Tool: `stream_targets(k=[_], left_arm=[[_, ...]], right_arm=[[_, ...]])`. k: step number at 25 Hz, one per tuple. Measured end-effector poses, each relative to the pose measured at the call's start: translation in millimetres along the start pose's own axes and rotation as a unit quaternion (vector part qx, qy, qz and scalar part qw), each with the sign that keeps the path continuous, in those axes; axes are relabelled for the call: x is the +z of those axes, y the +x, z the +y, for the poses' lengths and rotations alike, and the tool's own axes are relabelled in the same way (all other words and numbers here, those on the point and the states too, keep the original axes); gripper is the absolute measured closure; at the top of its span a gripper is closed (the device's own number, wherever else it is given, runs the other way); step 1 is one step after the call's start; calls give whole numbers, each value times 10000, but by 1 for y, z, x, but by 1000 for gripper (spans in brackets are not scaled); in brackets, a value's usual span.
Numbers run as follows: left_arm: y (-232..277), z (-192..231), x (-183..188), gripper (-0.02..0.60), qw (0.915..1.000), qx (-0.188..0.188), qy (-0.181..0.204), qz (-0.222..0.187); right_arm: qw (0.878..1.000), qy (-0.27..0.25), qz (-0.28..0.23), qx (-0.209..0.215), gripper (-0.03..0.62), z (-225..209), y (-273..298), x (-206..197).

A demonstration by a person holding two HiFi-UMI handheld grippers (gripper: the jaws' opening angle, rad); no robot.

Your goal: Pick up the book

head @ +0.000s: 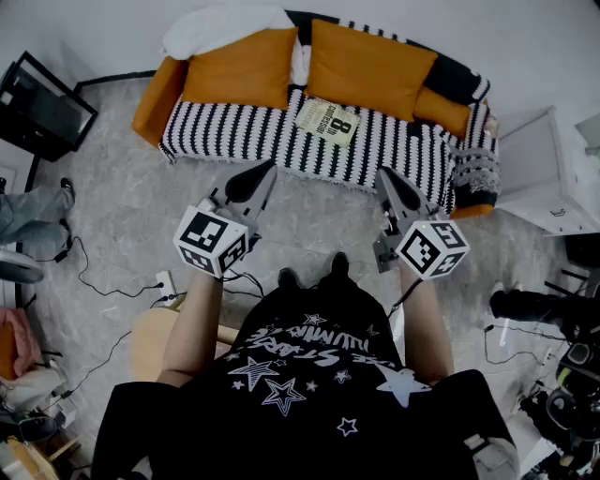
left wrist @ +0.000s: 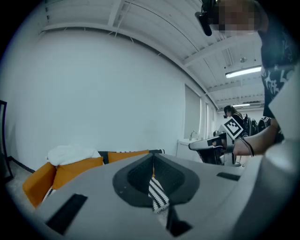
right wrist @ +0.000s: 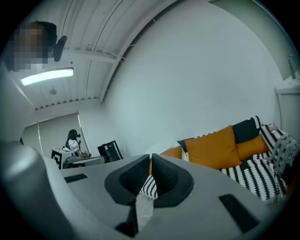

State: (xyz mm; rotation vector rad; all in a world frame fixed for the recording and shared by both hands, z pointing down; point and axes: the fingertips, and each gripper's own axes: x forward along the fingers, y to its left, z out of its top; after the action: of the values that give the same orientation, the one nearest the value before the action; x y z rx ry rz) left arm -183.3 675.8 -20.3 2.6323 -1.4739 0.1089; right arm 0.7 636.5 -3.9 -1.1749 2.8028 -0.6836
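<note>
The book [head: 329, 121], pale with a large dark figure on its cover, lies flat on the black-and-white striped sofa seat [head: 244, 133], in front of two orange cushions. My left gripper [head: 265, 172] hovers over the floor short of the sofa's front edge, jaws together and nothing between them. My right gripper [head: 385, 175] is level with it further right, also shut and empty, just short of the sofa edge. The book sits between the two tips, a little beyond them. In the gripper views the jaws [left wrist: 153, 161] [right wrist: 150, 161] meet at a thin seam; the book does not show there.
Orange cushions [head: 367, 67] and a white blanket [head: 220, 28] line the sofa back. A white cabinet [head: 548, 173] stands to the right, a dark monitor [head: 39, 108] at far left. Cables and a power strip [head: 164, 286] lie on the grey floor. My feet [head: 314, 274] stand just behind the grippers.
</note>
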Motion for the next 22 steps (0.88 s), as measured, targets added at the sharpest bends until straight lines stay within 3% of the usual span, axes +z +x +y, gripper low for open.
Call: stream_targets(k=[4, 12, 22], left_arm=[[1, 1, 0, 569, 9999, 103, 43, 68], [-2, 5, 7, 569, 9999, 129, 51, 10], [-9, 17, 5, 569, 9993, 356, -44, -52]], right_arm=[[10000, -37, -9, -32, 559, 4, 3, 0], [9950, -976, -159, -110, 559, 23, 13, 16], [9943, -1029, -185, -185, 559, 31, 21, 13]])
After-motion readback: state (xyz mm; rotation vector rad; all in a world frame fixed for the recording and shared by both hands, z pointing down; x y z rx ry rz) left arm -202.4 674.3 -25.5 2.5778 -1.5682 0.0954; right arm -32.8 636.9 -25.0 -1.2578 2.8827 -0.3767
